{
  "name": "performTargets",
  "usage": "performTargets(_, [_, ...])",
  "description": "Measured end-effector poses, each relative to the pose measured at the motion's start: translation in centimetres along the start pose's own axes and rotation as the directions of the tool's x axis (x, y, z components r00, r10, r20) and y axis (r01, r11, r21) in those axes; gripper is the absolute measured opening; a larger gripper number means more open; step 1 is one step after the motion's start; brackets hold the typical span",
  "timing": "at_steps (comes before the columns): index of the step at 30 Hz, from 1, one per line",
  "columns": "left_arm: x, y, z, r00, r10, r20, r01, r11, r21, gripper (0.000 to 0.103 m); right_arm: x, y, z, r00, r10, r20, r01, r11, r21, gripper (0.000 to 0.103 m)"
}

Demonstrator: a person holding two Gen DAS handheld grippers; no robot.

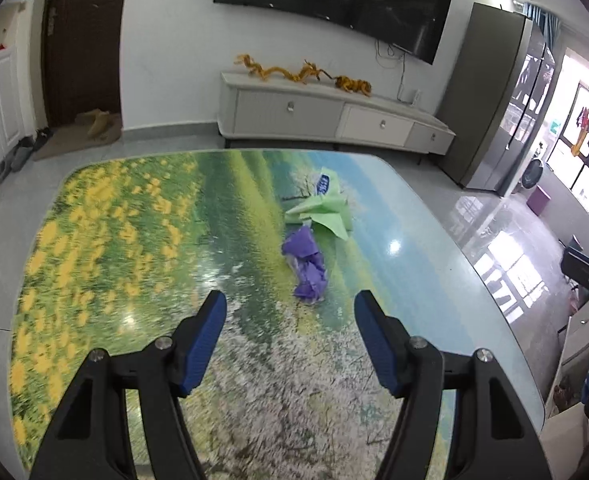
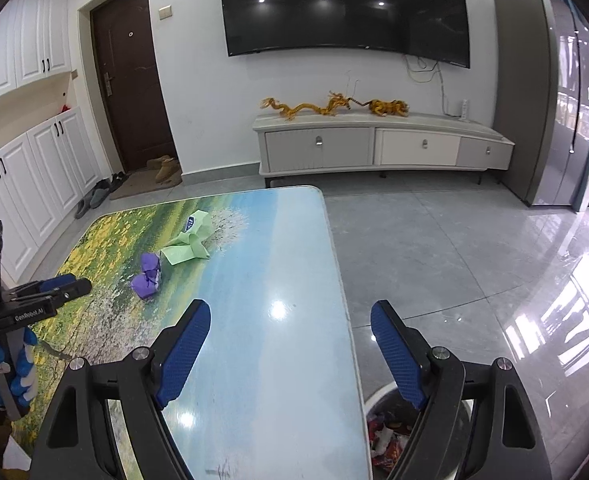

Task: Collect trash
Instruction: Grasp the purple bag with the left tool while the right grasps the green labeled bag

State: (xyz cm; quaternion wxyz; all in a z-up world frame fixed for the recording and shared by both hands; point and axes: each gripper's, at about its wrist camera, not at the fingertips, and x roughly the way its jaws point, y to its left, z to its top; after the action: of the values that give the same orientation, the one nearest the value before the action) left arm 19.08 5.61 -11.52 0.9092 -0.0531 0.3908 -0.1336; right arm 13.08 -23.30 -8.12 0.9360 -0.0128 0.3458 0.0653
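A crumpled purple paper (image 1: 308,264) lies on the landscape-printed table (image 1: 134,240), with a folded green paper (image 1: 322,210) and a blue-labelled wrapper (image 1: 323,184) just beyond it. My left gripper (image 1: 290,296) hovers open just short of the purple paper, nothing between its blue pads. In the right wrist view the purple paper (image 2: 147,274) and green paper (image 2: 188,246) sit at the left of the table (image 2: 274,260), with the left gripper (image 2: 66,286) pointing at them. My right gripper (image 2: 290,304) is open and empty over the table's right edge, above a white trash bin (image 2: 378,394) holding wrappers.
A person's blue-and-white gloved hand (image 2: 14,364) holds the left gripper. Past the table stand a low TV cabinet (image 2: 374,148), a grey fridge (image 2: 554,100), a dark door (image 2: 130,80) with shoes by it, and white cupboards (image 2: 34,184). Glossy tiled floor lies to the right.
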Motion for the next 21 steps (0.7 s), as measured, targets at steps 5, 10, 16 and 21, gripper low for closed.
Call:
performTargets(5, [4.9, -0.7, 1.2, 0.998, -0.031, -0.059, 0.031, 1.0, -0.004, 0.064, 5.5, 0.7, 2.5, 0.997, 0.073, -0.037, -0.073, 0.997, 0.0, 0.081])
performTargets(10, [8.1, -0.7, 2.1, 0.996, -0.043, -0.075, 0.041, 0.999, -0.024, 0.057, 11.3, 3.0, 5.0, 0.982, 0.175, -0.078, -0.176, 0.984, -0.011, 0.081])
performTargets(16, [9.7, -0.2, 2.0, 0.995, -0.03, -0.091, 0.027, 0.999, -0.031, 0.032, 17.6, 6.0, 6.7, 0.953, 0.278, -0.122, -0.278, 0.961, 0.017, 0.081])
performTargets(21, [9.2, 1.2, 1.8, 0.998, 0.002, -0.064, -0.006, 0.998, -0.065, 0.031, 21.4, 7.9, 7.0, 0.933, 0.325, -0.153, -0.321, 0.946, 0.046, 0.081])
